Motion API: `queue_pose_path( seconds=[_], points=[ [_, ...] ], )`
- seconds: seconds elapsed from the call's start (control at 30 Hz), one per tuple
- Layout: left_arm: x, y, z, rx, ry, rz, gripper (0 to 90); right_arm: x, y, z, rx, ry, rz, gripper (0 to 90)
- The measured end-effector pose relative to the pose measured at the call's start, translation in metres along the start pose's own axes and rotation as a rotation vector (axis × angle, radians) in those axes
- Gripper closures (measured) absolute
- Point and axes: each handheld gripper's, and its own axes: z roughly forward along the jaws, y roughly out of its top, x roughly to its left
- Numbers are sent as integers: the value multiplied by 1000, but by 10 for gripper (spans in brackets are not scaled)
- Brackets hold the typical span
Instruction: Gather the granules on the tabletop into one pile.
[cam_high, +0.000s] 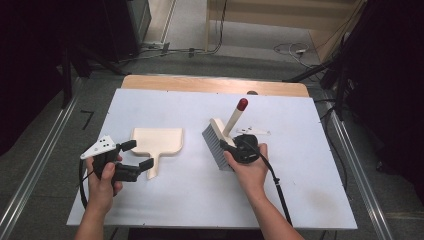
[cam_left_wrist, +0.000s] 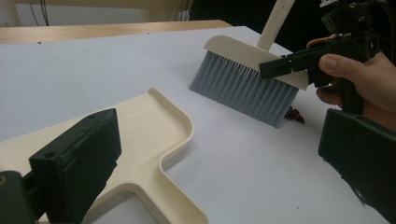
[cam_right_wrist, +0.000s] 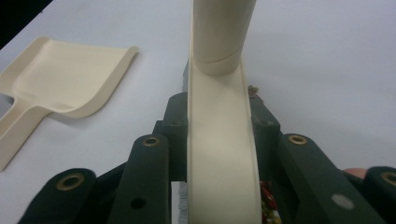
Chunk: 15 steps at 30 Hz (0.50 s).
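Note:
A cream dustpan (cam_high: 157, 141) lies flat on the white table (cam_high: 170, 105), its handle pointing toward the near edge. My left gripper (cam_high: 139, 154) is open, with one jaw over the pan's rear corner and the other beside the handle. In the left gripper view the dustpan (cam_left_wrist: 154, 135) lies between the wide-apart jaws of the left gripper (cam_left_wrist: 217, 163). A brush (cam_high: 216, 142) with grey bristles and a red-tipped handle stands on its bristles. My right gripper (cam_high: 227, 148) is shut on its cream head. The brush back (cam_right_wrist: 222, 154) sits clamped in the right gripper (cam_right_wrist: 219, 112).
Small dark red bits (cam_left_wrist: 295, 115) lie on the table by the near end of the bristles. A wooden strip (cam_high: 215, 85) runs along the far table edge. Metal rails (cam_high: 35, 165) flank the table, and cables (cam_high: 295, 50) lie on the floor beyond.

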Motion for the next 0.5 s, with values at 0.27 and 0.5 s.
queue_pose_path(
  seconds=[0.27, 0.5],
  points=[
    [-2, 0, 2, 5, -3, 6, 0, -18, -3, -12, -18, -22, 53, 651],
    [-2, 0, 2, 3, -2, 3, 0, -22, 11, -26, -70, 128, -52, 652]
  ],
)
